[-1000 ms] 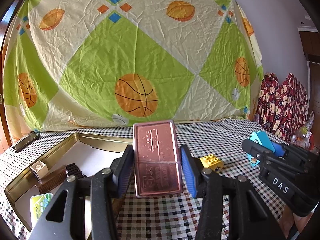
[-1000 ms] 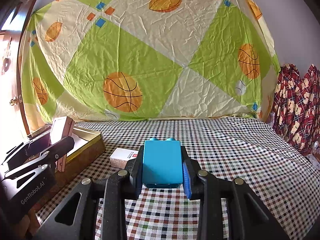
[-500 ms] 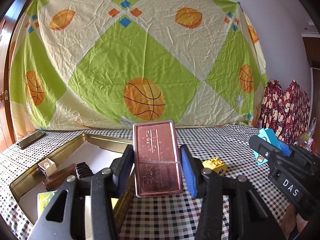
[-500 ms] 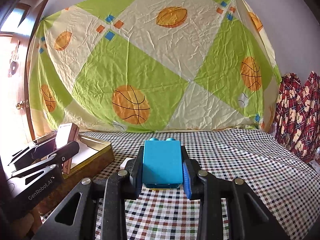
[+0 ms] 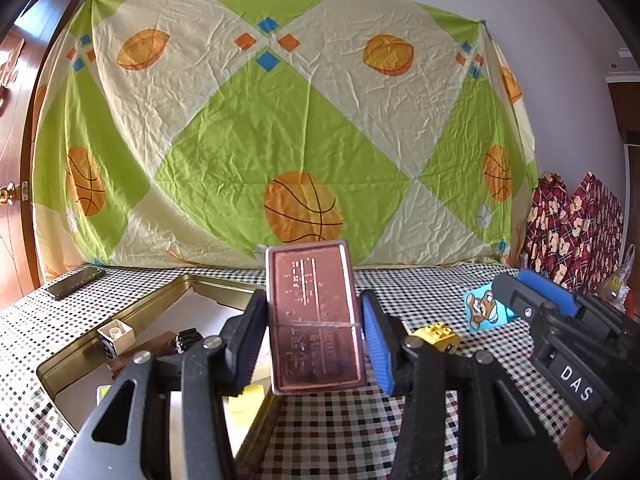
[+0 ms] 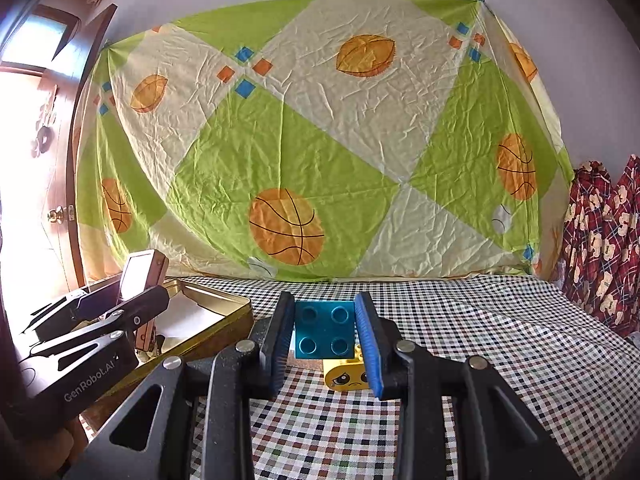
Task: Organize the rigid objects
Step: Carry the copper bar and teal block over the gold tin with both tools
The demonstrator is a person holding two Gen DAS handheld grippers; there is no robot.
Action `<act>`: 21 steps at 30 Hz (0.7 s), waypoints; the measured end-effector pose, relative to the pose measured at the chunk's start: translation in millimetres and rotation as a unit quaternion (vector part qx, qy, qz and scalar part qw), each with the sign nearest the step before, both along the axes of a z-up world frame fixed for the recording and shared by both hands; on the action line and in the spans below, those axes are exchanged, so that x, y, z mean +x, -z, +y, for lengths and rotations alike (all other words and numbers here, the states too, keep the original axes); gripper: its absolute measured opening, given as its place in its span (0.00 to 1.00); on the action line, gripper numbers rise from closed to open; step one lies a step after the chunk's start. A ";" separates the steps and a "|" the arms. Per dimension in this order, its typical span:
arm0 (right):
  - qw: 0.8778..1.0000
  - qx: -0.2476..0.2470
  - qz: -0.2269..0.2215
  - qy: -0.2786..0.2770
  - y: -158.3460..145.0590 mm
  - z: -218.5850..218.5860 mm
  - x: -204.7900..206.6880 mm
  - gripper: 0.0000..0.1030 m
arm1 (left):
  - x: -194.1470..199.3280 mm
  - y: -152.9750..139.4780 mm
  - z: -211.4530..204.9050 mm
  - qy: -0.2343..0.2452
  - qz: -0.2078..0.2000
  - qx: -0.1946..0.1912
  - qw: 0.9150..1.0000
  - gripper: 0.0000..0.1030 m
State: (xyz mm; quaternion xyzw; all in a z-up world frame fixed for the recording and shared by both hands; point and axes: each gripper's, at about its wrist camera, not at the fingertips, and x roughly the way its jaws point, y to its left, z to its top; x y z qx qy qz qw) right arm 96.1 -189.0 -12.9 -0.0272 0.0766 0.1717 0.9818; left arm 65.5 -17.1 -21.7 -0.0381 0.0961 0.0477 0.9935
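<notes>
Sitting between jaws, copper case (image 5: 315,318), blue brick (image 6: 325,330)

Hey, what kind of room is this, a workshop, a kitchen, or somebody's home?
Most likely a room in someone's home. A basketball-print bedsheet hangs over the wall, a checked tablecloth covers the table, and a wooden door with a brass knob stands at the left.

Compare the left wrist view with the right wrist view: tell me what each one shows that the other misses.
Left wrist only: inside the gold tin, a white block, and a phone on the tablecloth.

Right wrist only: the yellow brick's sad face, and the blue brick's four round holes.

Both: the copper case clamped in the left gripper, the blue brick in the right gripper, and the basketball sheet.
</notes>
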 end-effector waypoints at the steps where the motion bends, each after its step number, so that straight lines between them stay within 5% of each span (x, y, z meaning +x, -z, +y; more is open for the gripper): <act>1: 1.000 -0.002 -0.001 -0.001 0.1 1.3 -0.6 0.33 | -0.8 0.0 0.4 0.000 -0.001 0.001 1.000 0.45; 21: 0.999 -0.013 -0.016 -0.039 1.3 29.0 -14.1 0.33 | -19.5 -1.2 19.0 -0.009 -0.018 -0.007 1.000 0.45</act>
